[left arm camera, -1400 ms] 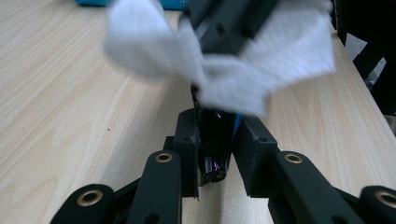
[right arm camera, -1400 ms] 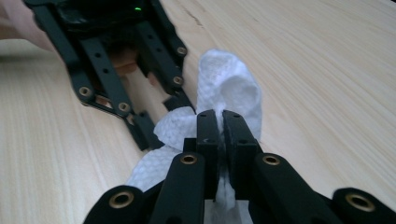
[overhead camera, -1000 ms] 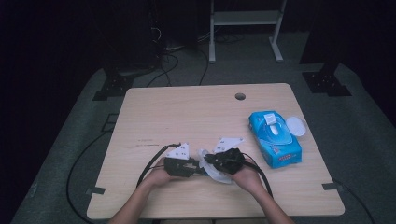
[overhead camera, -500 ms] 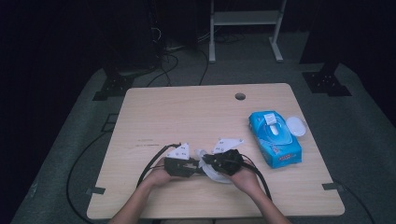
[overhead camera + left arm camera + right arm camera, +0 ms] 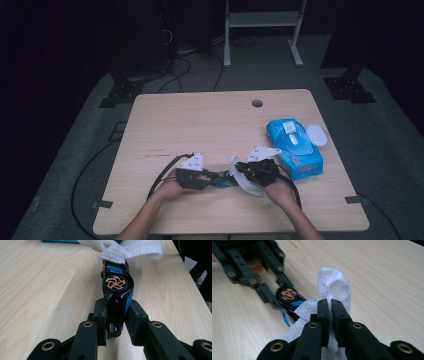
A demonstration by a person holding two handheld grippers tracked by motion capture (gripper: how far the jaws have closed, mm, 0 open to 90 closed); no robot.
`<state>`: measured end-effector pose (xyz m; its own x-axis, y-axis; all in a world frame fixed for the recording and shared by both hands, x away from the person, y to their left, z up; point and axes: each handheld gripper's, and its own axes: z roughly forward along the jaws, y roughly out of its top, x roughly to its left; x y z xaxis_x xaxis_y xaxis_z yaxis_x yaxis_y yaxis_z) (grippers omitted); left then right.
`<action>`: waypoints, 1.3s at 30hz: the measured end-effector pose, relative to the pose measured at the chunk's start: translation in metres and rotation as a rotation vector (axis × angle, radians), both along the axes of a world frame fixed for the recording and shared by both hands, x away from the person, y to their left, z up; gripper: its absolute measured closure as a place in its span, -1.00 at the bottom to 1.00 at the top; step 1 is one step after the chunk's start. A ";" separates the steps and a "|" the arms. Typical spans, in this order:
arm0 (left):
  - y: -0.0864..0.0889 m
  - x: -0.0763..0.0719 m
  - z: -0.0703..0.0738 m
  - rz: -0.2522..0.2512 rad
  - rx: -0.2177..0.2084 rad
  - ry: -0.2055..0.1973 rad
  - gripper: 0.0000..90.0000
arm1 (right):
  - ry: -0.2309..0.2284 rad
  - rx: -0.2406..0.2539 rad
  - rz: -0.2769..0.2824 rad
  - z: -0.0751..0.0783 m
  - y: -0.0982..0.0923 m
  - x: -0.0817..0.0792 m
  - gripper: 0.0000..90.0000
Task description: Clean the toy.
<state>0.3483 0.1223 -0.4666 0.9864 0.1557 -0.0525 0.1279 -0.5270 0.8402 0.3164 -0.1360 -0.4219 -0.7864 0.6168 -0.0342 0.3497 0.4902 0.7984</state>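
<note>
Toy car (image 5: 117, 293): on its side, near table (image 5: 200, 125) edge
Left gripper (image 5: 117, 315): clamped on toy car
Right gripper (image 5: 329, 311): pinching white wipe (image 5: 334, 287)

A black toy car (image 5: 117, 293) with blue stripes and copper-spoked wheels lies on its side just above the bench (image 5: 45, 285). A crumpled white paper wipe (image 5: 127, 250) rests against the car's far end.
</note>
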 end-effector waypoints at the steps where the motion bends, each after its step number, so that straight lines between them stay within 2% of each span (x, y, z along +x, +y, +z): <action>1: 0.000 0.000 0.000 0.001 -0.001 0.002 0.59 | 0.003 0.004 0.009 -0.001 0.003 -0.001 0.90; 2: 0.000 0.000 0.000 0.002 -0.002 0.003 0.59 | -0.010 -0.004 0.017 -0.001 0.005 -0.001 0.90; 5: 0.000 0.000 0.000 0.001 0.000 -0.001 0.59 | -0.002 0.004 0.011 -0.002 0.003 -0.001 0.90; 9: 0.000 0.000 0.000 -0.001 -0.001 -0.002 0.59 | -0.019 -0.016 -0.032 0.000 -0.014 -0.002 0.90; 12: 0.000 0.000 0.000 -0.002 0.000 -0.003 0.59 | -0.006 -0.004 -0.064 0.000 -0.023 -0.001 0.90; 14: 0.000 0.000 0.000 -0.001 -0.001 -0.002 0.59 | -0.013 -0.009 -0.056 0.000 -0.017 -0.002 0.89; 16: 0.000 0.000 0.000 0.000 -0.001 -0.001 0.59 | -0.007 0.002 -0.029 0.000 -0.008 -0.002 0.89; 19: 0.000 0.000 0.000 0.003 -0.001 0.002 0.59 | -0.017 -0.006 0.013 -0.002 0.007 -0.003 0.89; 21: 0.000 0.000 0.000 0.001 -0.001 0.002 0.59 | -0.021 -0.014 0.021 -0.002 0.007 -0.003 0.89; 23: 0.000 0.000 0.000 -0.002 0.002 -0.001 0.59 | -0.017 -0.012 0.002 -0.001 -0.001 -0.003 0.89; 27: 0.000 0.001 0.000 -0.002 0.002 -0.001 0.59 | -0.007 -0.001 -0.064 -0.001 -0.028 -0.004 0.89; 30: -0.001 0.000 0.000 -0.003 0.003 -0.003 0.59 | -0.003 0.005 -0.086 -0.002 -0.036 -0.005 0.89; 36: -0.001 0.001 0.000 -0.003 -0.001 0.001 0.59 | -0.023 0.008 -0.056 -0.002 -0.020 -0.006 0.89; 39: -0.001 0.001 0.000 -0.003 -0.003 0.003 0.59 | -0.029 0.005 -0.055 -0.003 -0.021 -0.007 0.89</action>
<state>0.3489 0.1214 -0.4668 0.9867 0.1527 -0.0561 0.1292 -0.5252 0.8411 0.3089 -0.1573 -0.4246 -0.7501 0.6592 -0.0534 0.3527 0.4670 0.8109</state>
